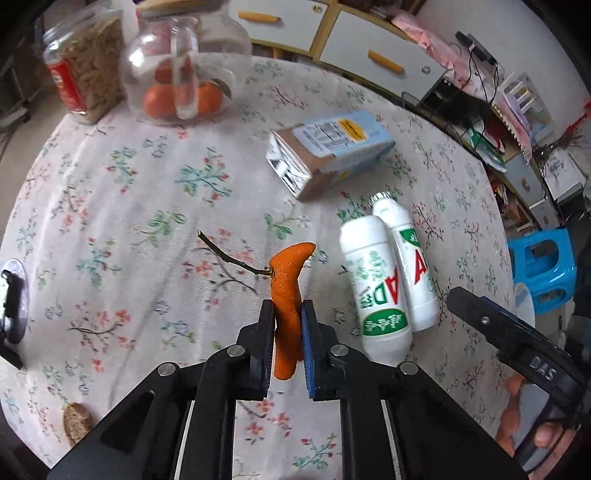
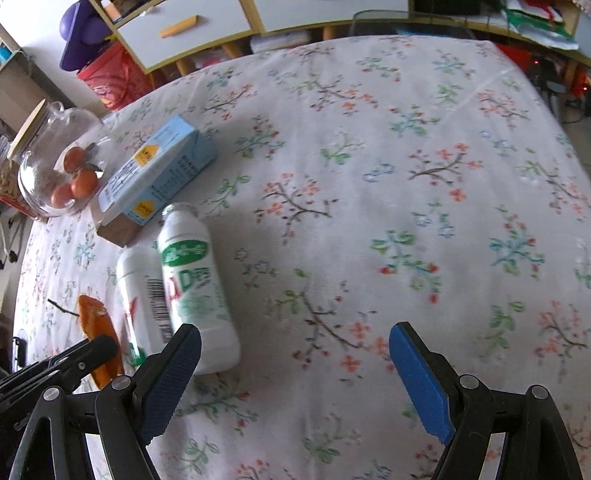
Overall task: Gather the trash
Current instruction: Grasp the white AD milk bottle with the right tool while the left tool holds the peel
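My left gripper (image 1: 288, 314) is shut on a curled strip of orange peel (image 1: 290, 284) with a thin twig (image 1: 229, 254) at its top, over the floral tablecloth (image 1: 129, 206). Two white drink bottles (image 1: 380, 288) with green and red labels lie side by side just right of it, and a light blue carton (image 1: 328, 151) lies on its side beyond. In the right wrist view my right gripper (image 2: 295, 341) stands open with nothing between its fingers, just right of the bottles (image 2: 195, 280). The peel (image 2: 94, 325) and carton (image 2: 155, 177) show at its left.
A glass jar with oranges (image 1: 181, 77) and a jar of dry snacks (image 1: 85, 74) stand at the far left. A round brown scrap (image 1: 75, 422) lies near the table's front edge. A blue plastic stool (image 1: 539, 266) stands past the right edge. Cabinets (image 2: 207, 22) line the wall behind.
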Motion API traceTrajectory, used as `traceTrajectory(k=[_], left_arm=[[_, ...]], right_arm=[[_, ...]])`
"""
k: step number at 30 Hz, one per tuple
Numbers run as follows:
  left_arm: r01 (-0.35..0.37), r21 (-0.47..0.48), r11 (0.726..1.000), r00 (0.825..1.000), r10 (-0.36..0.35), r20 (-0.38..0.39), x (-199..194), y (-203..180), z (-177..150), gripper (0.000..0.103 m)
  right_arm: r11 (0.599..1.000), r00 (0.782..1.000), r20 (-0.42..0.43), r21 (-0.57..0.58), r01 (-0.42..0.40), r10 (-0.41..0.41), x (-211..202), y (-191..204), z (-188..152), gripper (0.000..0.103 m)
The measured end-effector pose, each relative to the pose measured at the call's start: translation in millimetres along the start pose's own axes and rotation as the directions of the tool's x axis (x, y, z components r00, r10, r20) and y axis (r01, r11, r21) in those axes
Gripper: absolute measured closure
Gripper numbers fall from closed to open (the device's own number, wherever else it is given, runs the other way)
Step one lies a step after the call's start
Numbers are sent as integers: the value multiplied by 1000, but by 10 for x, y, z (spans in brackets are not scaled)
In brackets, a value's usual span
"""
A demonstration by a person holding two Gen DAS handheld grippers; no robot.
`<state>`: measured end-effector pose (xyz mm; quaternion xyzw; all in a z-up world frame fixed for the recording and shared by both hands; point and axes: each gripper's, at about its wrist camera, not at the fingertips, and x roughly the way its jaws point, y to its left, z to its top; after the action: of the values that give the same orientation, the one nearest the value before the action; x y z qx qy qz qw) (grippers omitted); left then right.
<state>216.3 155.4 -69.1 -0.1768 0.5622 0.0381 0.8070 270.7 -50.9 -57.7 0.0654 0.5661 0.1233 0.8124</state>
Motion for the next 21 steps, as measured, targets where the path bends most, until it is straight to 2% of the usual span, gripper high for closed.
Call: traceTrajectory(k=[7, 13, 14, 16, 21], left_arm=[[13, -17, 1000, 1000, -13, 11, -101, 154, -27, 89], [24, -23, 999, 1000, -23, 20, -146, 203, -20, 89], [26, -23, 999, 999, -25, 22, -172, 226, -37, 89], [28, -24, 999, 999, -28, 26, -195, 234, -40, 89], [41, -27, 999, 998, -39, 41, -261, 235, -47, 89]], right_arm=[[999, 1000, -22, -31, -20, 19, 181, 160, 13, 19], [998, 999, -43, -56, -24, 22, 327, 254, 1, 32], [998, 999, -48, -63, -27, 24, 352, 272, -7, 37], [997, 998, -62, -72, -35, 31, 395, 293, -20, 55], [996, 999, -36, -77, -37, 34, 316, 289, -24, 57]])
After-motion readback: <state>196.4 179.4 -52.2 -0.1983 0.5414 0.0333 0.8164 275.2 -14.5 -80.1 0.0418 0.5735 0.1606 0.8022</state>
